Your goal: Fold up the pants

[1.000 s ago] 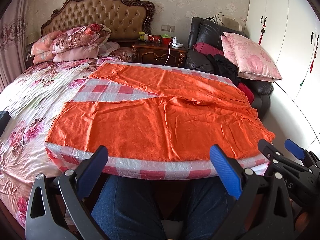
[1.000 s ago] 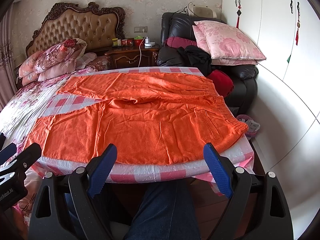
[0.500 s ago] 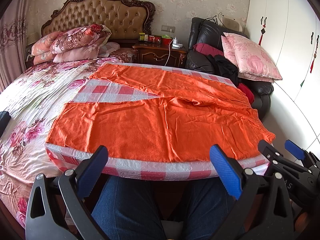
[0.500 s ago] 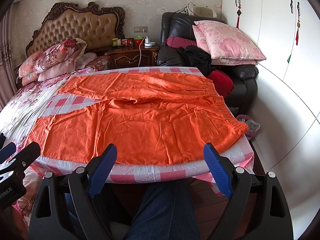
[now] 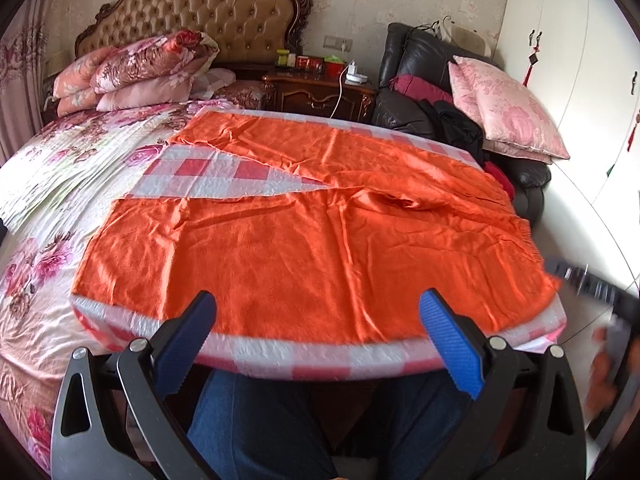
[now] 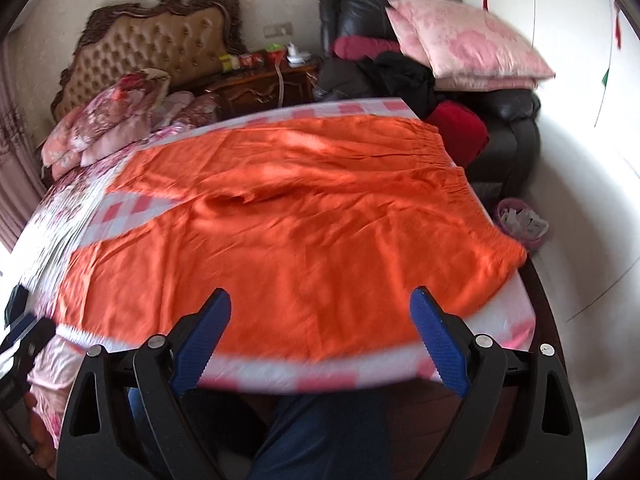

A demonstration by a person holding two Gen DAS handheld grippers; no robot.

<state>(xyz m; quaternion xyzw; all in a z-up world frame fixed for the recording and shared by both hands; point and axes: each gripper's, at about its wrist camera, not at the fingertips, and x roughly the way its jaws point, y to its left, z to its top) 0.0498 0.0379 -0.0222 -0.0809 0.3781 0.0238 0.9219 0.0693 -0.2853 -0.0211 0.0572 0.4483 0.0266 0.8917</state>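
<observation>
Orange pants (image 5: 304, 240) lie spread flat on a pink-and-white checked cloth (image 5: 208, 172) on the bed, legs pointing left, elastic waistband at the right edge. They also show in the right wrist view (image 6: 304, 216). My left gripper (image 5: 320, 320) is open and empty, hovering over the near hem of the pants. My right gripper (image 6: 320, 316) is open and empty, over the near edge toward the waistband side. It appears blurred at the right edge of the left wrist view (image 5: 592, 284).
The bed carries a floral sheet (image 5: 52, 184) and stacked quilts (image 5: 136, 68) by the headboard. A nightstand (image 5: 320, 92) and a black armchair with pink pillows (image 5: 504, 108) stand behind. A pink basket (image 6: 520, 226) sits on the floor right. My legs are under the bed edge.
Both grippers have moved forward and up over the near edge of the pants. The right gripper has swung toward the waistband; its view is blurred. Both stay open.
</observation>
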